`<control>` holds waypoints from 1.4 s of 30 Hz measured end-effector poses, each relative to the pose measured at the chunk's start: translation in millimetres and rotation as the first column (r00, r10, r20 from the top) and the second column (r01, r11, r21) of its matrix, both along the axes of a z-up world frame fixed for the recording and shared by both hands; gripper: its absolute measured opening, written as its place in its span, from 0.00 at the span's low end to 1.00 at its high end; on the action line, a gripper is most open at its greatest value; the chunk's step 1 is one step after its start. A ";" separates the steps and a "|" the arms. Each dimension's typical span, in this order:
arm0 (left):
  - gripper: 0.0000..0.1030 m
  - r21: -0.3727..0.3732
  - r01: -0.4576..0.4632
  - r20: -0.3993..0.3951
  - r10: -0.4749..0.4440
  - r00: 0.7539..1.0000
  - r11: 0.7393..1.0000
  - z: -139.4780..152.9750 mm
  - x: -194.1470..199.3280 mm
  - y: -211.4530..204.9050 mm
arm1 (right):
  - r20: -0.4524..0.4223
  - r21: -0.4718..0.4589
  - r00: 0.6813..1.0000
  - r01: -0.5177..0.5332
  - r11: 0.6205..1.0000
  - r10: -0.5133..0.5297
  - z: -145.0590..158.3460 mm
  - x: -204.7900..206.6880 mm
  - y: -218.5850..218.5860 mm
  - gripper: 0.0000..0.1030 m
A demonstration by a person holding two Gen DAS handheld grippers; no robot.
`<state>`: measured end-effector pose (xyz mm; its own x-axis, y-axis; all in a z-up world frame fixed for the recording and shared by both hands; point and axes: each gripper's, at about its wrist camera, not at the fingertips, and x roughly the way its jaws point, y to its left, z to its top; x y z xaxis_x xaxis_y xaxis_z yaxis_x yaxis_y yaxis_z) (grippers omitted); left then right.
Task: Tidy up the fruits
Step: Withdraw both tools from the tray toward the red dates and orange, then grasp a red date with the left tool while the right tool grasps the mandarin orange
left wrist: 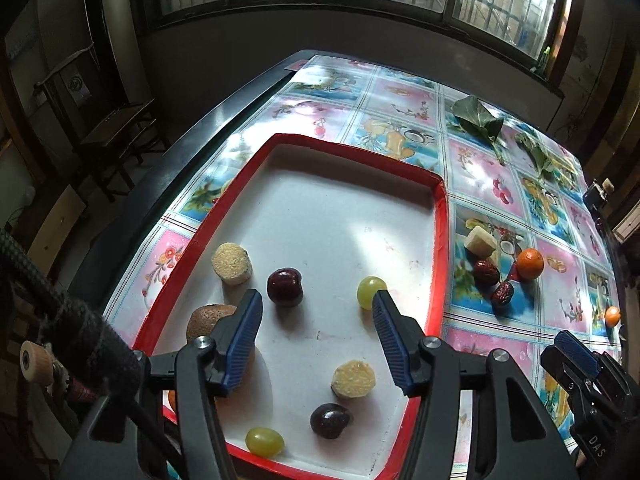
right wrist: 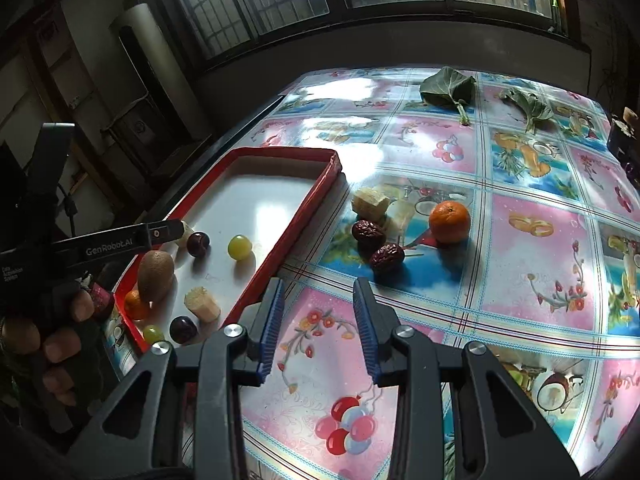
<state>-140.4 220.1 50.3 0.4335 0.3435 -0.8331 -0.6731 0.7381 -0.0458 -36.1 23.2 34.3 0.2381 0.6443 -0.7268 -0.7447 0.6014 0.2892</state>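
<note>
Left wrist view – landmark: shallow red-rimmed rectangular tray with a white floor (left wrist: 439,240), lying on the glossy fruit-print tablecloth (left wrist: 492,184)
Left wrist view – tool: left gripper (left wrist: 318,300) hangs over the tray, blue ribbed pads spread, nothing between them
Left wrist view – tray contents: two dark red cherries (left wrist: 285,286), two pale green grapes (left wrist: 370,291), two cut pale-yellow sugarcane stubs (left wrist: 232,263) and a brown fuzzy kiwi (left wrist: 208,320) at the left rim, part hidden behind the left finger
Left wrist view – outside the tray: just past its right rim sit a third cane piece (left wrist: 481,241), two wrinkled red dates (left wrist: 486,273) and a round orange tangerine (left wrist: 530,264)
Right wrist view – tool: right gripper (right wrist: 319,290) is over bare cloth just beside the tray's near right rim, jaws parted and empty
Right wrist view – target: judged next pick is the nearer date (right wrist: 386,257), right of the tray and close ahead of the fingertips
Right wrist view – axis: that date lies flat, long axis running roughly left-right, slightly tilted; which end bore the stem cannot be told
Right wrist view – method: judged best to close the pads across the short width at mid-length, descending clear of the second date just beside it, with light pressure since the skin looks soft
Right wrist view – remainder: tangerine, both dates and the cane piece are not yet in the tray; two green leaves (right wrist: 448,88) lie well beyond it
</note>
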 end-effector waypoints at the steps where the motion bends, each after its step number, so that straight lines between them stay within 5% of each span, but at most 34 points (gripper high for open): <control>1: 0.56 0.000 0.010 0.002 -0.010 1.000 1.000 0.6 1.6 -4.9 | -0.003 -0.002 1.000 0.015 1.000 -0.015 -1.2 2.5 -6.7 0.36; 20: 0.59 -0.009 0.161 -0.008 -0.161 0.987 0.987 -0.1 29.4 -79.4 | -0.019 -0.005 0.993 0.114 0.994 -0.114 -6.8 17.6 -66.2 0.36; 42: 0.61 -0.113 0.228 0.007 -0.229 0.973 0.967 -25.3 62.8 -92.1 | -0.018 -0.046 0.995 0.093 0.995 -0.094 -17.1 58.4 -40.0 0.41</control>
<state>-77.6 128.0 25.0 0.4846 0.1401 -0.8634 -0.4879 0.8626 -0.1338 22.3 -16.8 17.2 0.2805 0.5864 -0.7599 -0.6792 0.6807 0.2745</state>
